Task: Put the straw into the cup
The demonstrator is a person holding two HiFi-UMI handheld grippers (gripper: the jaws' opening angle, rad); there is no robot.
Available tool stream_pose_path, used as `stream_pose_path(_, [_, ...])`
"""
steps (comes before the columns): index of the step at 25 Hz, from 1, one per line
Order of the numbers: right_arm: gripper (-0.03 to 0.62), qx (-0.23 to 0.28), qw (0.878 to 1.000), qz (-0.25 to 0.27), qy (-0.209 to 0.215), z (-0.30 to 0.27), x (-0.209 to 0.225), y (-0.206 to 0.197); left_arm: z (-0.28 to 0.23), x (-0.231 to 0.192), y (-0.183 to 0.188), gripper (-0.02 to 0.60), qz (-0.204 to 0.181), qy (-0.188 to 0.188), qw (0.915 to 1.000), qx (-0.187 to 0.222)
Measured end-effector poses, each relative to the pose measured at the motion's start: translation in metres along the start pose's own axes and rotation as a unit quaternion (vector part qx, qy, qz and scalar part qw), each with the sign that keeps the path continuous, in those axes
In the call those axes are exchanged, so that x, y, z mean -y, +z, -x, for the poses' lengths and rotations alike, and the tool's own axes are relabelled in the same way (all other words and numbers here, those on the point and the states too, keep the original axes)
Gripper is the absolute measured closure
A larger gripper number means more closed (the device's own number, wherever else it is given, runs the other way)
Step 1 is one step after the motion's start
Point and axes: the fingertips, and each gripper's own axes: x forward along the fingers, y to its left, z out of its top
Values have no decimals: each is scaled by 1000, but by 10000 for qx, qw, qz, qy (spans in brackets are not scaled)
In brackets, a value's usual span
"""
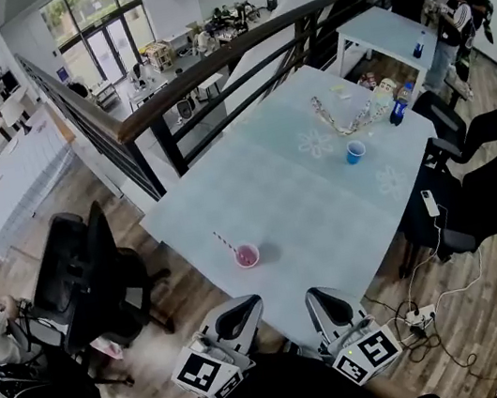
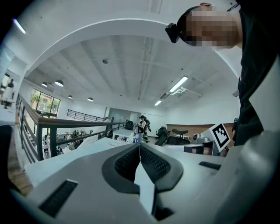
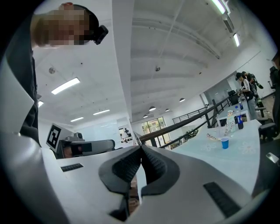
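Left claw (image 2: 140, 148) jaws pressed together, empty; railing (image 2: 48, 124) at left, person (image 2: 141, 124) standing far ahead

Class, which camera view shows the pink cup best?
The head view: the pink cup sits in plain sight on the table. Neither gripper view shows it; the right one shows only a blue cup.

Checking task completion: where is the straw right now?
Head view: the straw slants up and left from the pink cup, on the near-left part of the table, just ahead of the left gripper.

Pale grey shells on the left gripper (image 1: 244, 303) and right gripper (image 1: 315, 293), black ribbed pads (image 2: 127, 164), black-and-white marker cubes (image 1: 206, 374); the person wears black clothing (image 1: 283, 397)
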Motion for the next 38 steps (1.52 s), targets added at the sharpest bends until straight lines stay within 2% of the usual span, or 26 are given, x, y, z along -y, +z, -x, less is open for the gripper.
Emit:
stream_pose_path(3, [563, -116, 9998, 162, 20, -3, 0, -8, -2, 0, -8, 561, -63, 89, 9998, -175])
stream_pose_path(7, [562, -196, 9996, 88, 160, -13, -2, -19, 3, -8, -18, 561, -71, 279, 9990, -353])
stream_pose_path(17, [562, -285, 9978, 5, 593, -34, -11, -28, 11, -26, -25, 561, -32, 637, 9970, -429])
stream_pose_path(38, [562, -311, 9986, -69, 432, -20, 3, -28, -6, -13, -26, 561, -51, 444, 9980, -452])
